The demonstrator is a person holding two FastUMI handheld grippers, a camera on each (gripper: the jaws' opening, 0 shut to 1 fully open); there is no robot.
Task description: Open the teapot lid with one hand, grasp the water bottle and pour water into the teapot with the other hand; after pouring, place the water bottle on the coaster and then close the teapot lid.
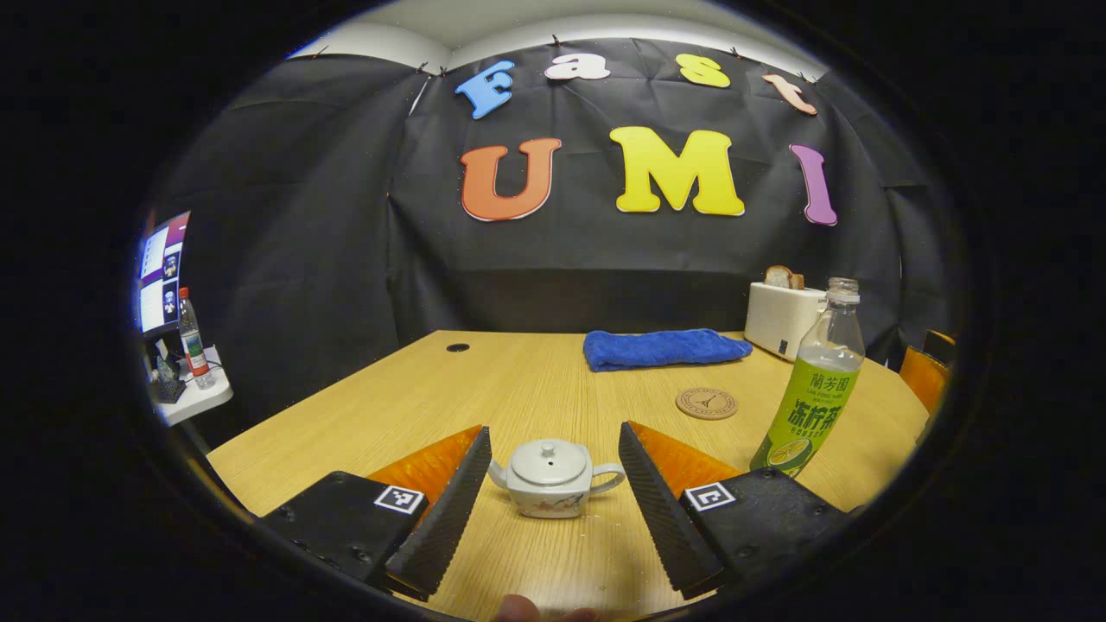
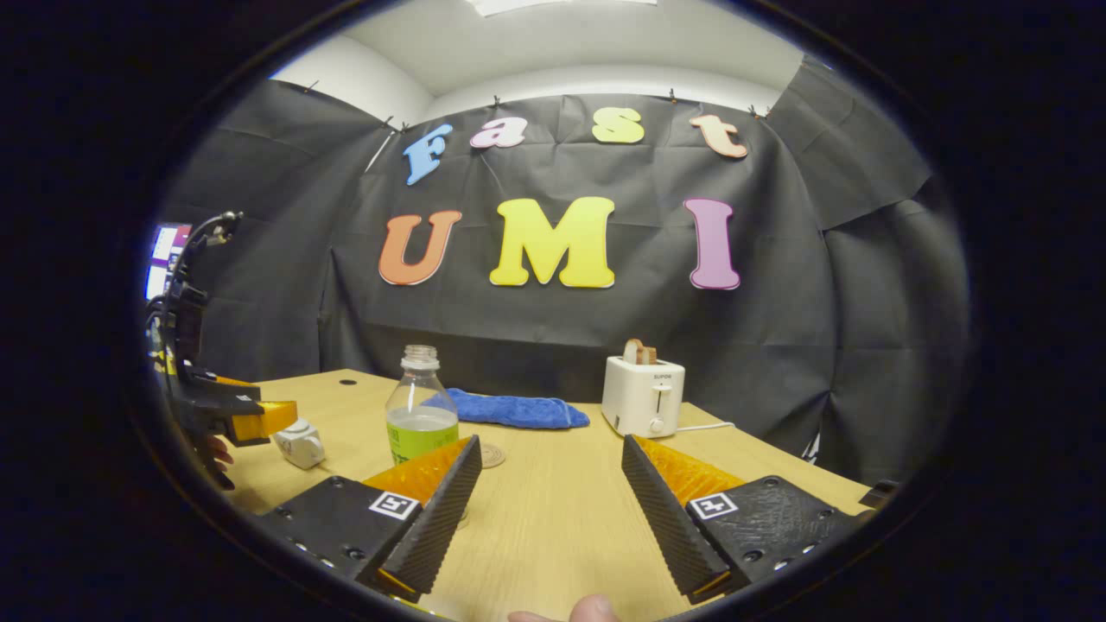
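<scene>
Two grippers stood spread, holding nothing; the left gripper (image 1: 553, 497) framed the teapot (image 1: 553, 478) dead ahead — lid on — while the water bottle (image 2: 421, 406) stood left of the right gripper (image 2: 550, 510).

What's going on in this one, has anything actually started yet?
Barely started. A person holds a gripper in each hand over a wooden table. The left gripper is open with the small white teapot ahead between its fingers, lid on. The right gripper is open too, holding nothing, with the uncapped bottle just ahead to its left. The round coaster is bare; a blue towel and toaster sit behind.
</scene>
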